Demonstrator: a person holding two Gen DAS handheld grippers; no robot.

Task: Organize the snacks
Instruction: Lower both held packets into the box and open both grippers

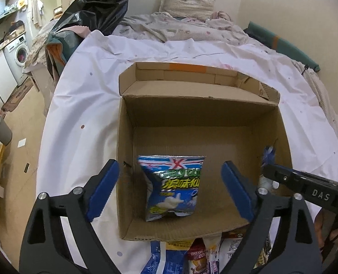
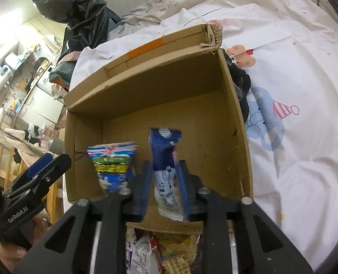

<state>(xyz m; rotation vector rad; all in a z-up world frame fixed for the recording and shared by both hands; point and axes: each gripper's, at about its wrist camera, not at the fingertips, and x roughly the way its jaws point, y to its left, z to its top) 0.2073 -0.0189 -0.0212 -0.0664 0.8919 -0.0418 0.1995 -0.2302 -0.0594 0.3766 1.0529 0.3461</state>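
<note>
1. Right hand-held gripper [image 2: 164,182] was pinching a blue-and-white snack packet [image 2: 165,166] over the cardboard box [image 2: 233,105] on the bed.
2. Left hand-held gripper [image 1: 169,189] sat spread wide, holding nothing.
3. I'd lower the packet beside the standing blue snack bag [image 1: 172,187] without knocking it.

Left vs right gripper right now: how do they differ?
The left gripper is open and holds nothing; the right gripper is shut on a blue-and-white packet. The left faces a blue snack bag standing in the cardboard box; the right's packet is off the floor. Both have blue pads.
</note>
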